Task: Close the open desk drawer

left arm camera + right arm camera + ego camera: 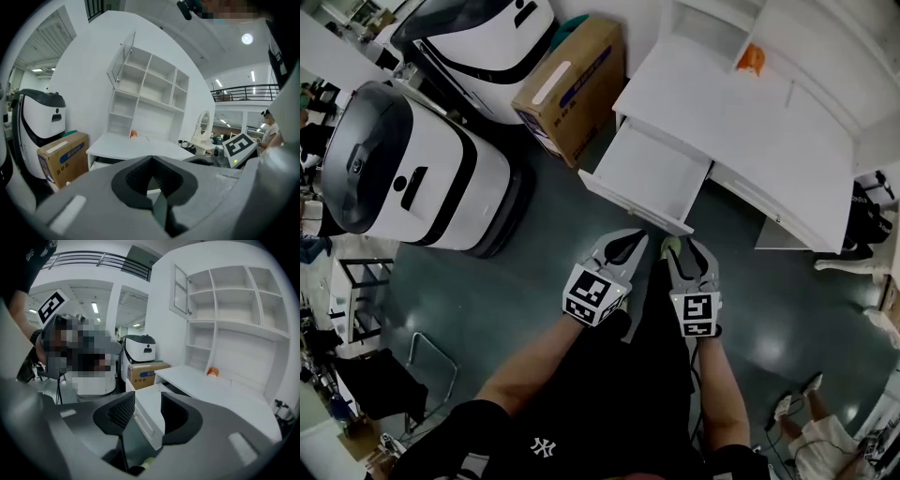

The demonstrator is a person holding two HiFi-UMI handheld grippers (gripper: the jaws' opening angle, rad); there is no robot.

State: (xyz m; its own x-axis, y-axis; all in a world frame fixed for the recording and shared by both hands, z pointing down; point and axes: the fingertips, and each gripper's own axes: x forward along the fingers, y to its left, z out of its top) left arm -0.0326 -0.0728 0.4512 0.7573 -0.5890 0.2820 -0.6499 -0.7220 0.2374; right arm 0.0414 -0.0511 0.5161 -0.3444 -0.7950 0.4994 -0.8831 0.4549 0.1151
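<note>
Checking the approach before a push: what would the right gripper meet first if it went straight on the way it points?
Most likely the front panel of the open drawer, which sits framed between the parted, empty jaws of the right gripper. How far off it lies is unclear.

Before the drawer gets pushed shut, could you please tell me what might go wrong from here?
1. The right gripper is open and lined up on the drawer front; a jaw could hook its edge instead of pushing flat.
2. Both it and the shut left gripper sit toward one end of the drawer, so the push may skew and jam it.
</note>
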